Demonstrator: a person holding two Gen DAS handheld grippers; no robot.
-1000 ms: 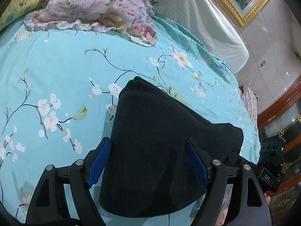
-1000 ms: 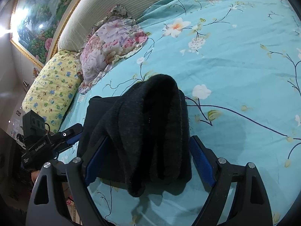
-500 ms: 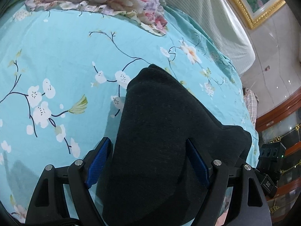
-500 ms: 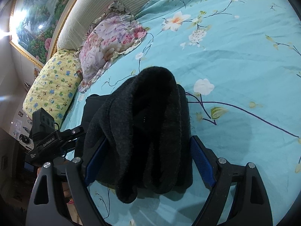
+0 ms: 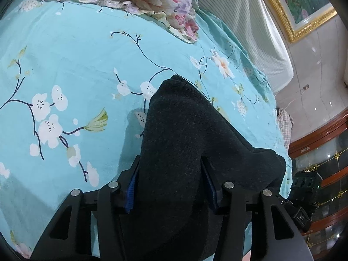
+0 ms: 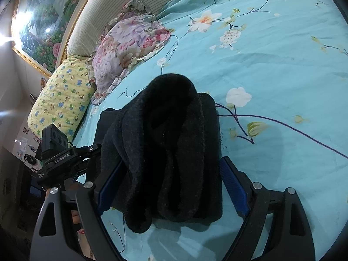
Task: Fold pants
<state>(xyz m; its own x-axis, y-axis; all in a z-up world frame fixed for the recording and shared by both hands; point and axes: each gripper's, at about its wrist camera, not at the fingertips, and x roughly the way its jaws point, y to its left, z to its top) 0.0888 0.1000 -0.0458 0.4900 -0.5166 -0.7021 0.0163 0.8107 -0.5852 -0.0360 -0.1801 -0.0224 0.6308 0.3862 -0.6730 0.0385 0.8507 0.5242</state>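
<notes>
The black pants (image 5: 184,152) lie in a folded bundle on the turquoise flowered bed sheet (image 5: 65,65). My left gripper (image 5: 171,187) is shut on one end of the bundle, its blue pads pressed into the cloth. In the right wrist view the pants (image 6: 169,148) bulge up between my right gripper's fingers. My right gripper (image 6: 171,187) stands wide around the other end; its right blue pad (image 6: 233,187) is clear of the cloth. The left gripper's body (image 6: 65,161) shows at the left of that view.
A floral pillow (image 6: 126,47) and a yellow patterned pillow (image 6: 61,100) lie at the head of the bed by a striped headboard (image 6: 113,4). The bed's edge and dark wooden furniture (image 5: 322,152) show at the right of the left wrist view.
My left gripper's fingers have closed from wide open onto the pants. The right gripper has stayed open and crept slightly forward around the bundle.
</notes>
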